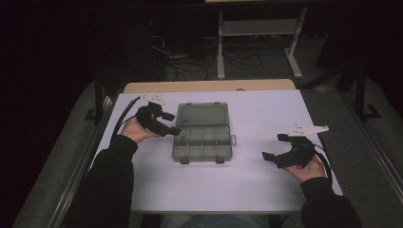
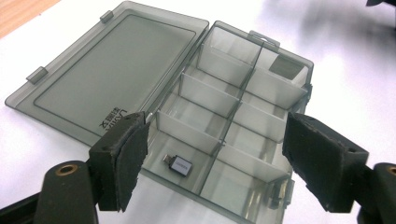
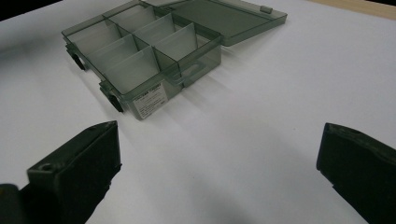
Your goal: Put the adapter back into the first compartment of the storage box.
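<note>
A white table top [image 1: 247, 180] stands in a dim room, with dark floor on both sides of it. Nearest the person, two dark sleeves come in from the bottom edge of the high view. The right gripper [image 1: 274, 147] is held over the bare right part of the table, well apart from the box; its jaws are spread wide with nothing between them, as the right gripper view also shows [image 3: 217, 172]. Farther in, near the middle, lies a smoky translucent compartment box [image 1: 202, 142], open, with its lid [image 1: 202, 115] folded flat on the table on the far side. The left gripper [image 1: 173, 124] is held at the box's left edge, jaws spread and gripping nothing. In the left gripper view the jaws frame the box's near compartments [image 2: 215, 158], and a small dark adapter with a metal plug [image 2: 178, 164] lies in the compartment closest to the left jaw. A white label [image 3: 150, 100] sits on the box's end wall. Beyond the white top a strip of wood [image 1: 209, 86] shows, and past it cables [image 1: 190, 61] lie on the floor beside a white frame [image 1: 259, 28].
</note>
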### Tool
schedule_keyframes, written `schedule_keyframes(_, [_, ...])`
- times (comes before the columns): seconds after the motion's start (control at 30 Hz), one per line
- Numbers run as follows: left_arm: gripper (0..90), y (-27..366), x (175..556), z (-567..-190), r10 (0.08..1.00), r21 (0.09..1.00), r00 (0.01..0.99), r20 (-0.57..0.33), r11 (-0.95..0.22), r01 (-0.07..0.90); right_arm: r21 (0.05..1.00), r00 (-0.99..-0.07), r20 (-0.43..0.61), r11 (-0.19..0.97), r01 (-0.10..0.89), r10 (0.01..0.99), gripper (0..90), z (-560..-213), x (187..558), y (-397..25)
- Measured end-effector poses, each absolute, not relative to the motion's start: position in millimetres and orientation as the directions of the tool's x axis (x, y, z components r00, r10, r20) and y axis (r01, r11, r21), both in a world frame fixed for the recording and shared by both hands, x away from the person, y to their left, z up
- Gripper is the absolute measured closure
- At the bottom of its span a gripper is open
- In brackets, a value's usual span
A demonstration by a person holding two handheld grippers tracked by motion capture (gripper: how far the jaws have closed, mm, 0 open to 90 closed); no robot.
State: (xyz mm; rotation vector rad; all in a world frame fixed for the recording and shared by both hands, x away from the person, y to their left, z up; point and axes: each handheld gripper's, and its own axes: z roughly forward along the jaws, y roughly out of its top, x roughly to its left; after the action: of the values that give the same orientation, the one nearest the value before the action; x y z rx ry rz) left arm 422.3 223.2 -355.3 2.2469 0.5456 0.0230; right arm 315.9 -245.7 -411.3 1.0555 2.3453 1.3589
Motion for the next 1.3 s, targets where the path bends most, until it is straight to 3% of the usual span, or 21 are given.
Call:
schedule_keyframes(0.33, [9.9,236.9,414.3,-349.3,0.401,0.756,0.902,-0.163,-0.536,0.375,0.826,-0.715,0.147,0.313,0.468,0.683,0.0,-411.5,316.3,-245.1])
schedule_keyframes(0.63, [0.2,250.0,404.5,-343.6,0.436,0.800,0.892,-0.116,-0.492,0.344,0.827,-0.716,0.147,0.312,0.467,0.683,0.0,-411.2,316.3,-245.0])
schedule_keyframes(1.3, [0.0,292.2,384.3,-349.3,0.509,0.854,0.855,-0.100,-0.397,0.336,0.826,-0.717,0.146,0.314,0.468,0.682,0.0,-410.8,316.5,-243.9])
